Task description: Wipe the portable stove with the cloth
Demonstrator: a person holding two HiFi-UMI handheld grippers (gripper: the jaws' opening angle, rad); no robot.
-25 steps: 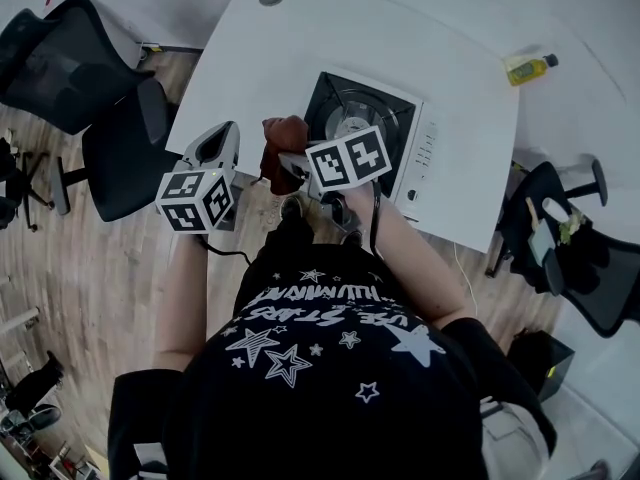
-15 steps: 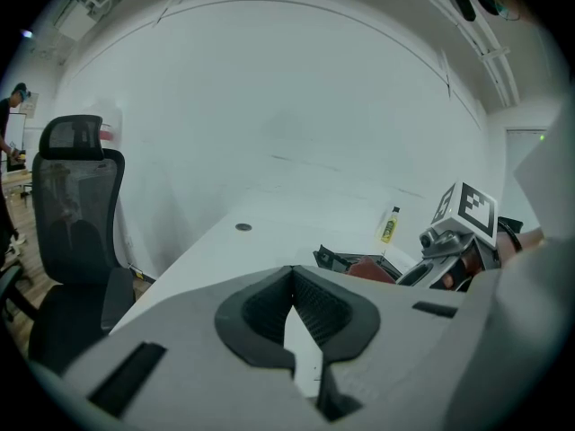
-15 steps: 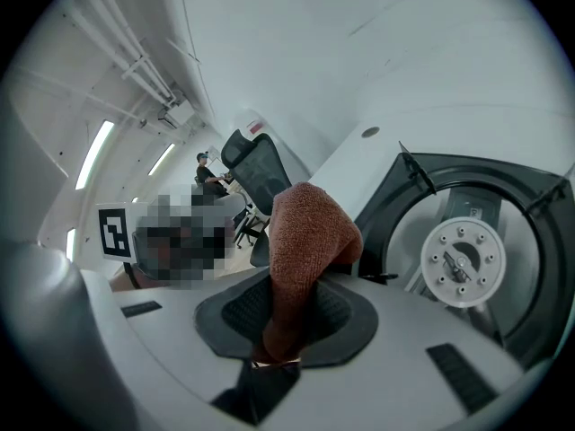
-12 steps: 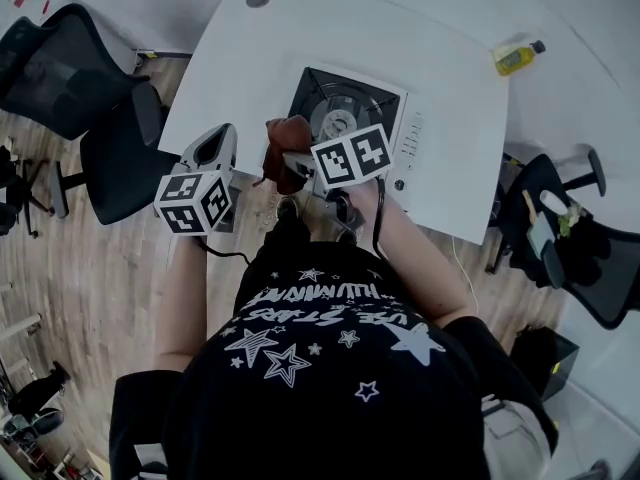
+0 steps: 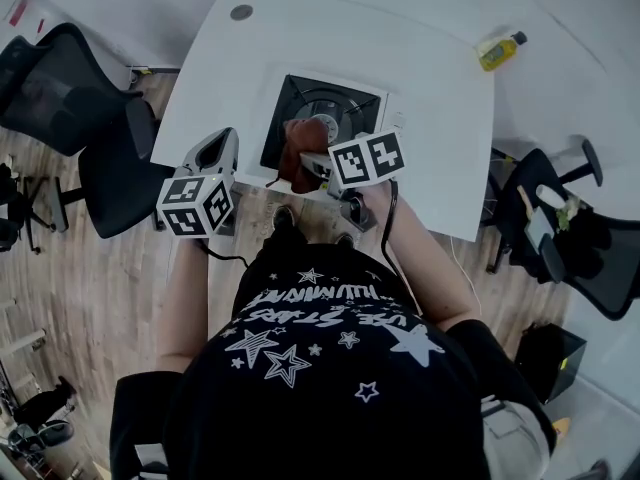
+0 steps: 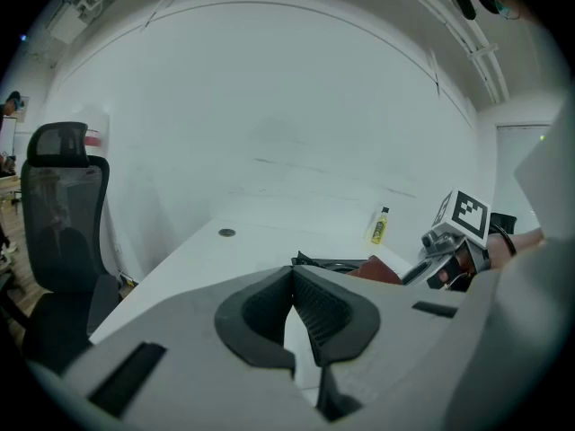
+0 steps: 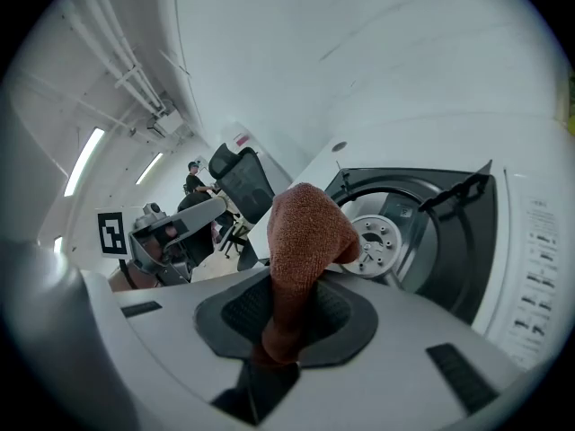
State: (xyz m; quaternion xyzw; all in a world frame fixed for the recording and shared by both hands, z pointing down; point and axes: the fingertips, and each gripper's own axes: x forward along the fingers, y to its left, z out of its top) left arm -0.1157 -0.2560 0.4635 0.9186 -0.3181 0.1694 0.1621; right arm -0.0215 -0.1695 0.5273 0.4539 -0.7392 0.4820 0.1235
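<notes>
Right gripper: jaws clenched on the cloth. The cloth is pinched low, with its free end bunched into a rounded wad that stands up past the pads. Judgement: gripping it short like this gives a firm, padded tip to press with, not a loose flap that would drag.

Cloth: rust-brown, with a fine terry or knit texture. It looks dry, and no soiling shows.

In the head view the wad sits over the near-left part of the portable stove, just short of the burner head. I cannot tell whether it touches the black top or hovers just above it.

Stove: white casing and a black recessed top. It has a round metal burner head with small holes, black pan-support prongs and a printed control strip on its right side. It stands at the near edge of the white table, in front of the person.

Left gripper: jaws shut together, nothing between them. In the head view it is held off the table's near-left edge, well clear of the stove. Judgement: it is parked out of the wiping path.

A yellow bottle stands at the table's far right corner. Black office chairs are on the wooden floor to the left.

Judgement: the wipe is at or near first contact, and most of the top is not yet covered.
</notes>
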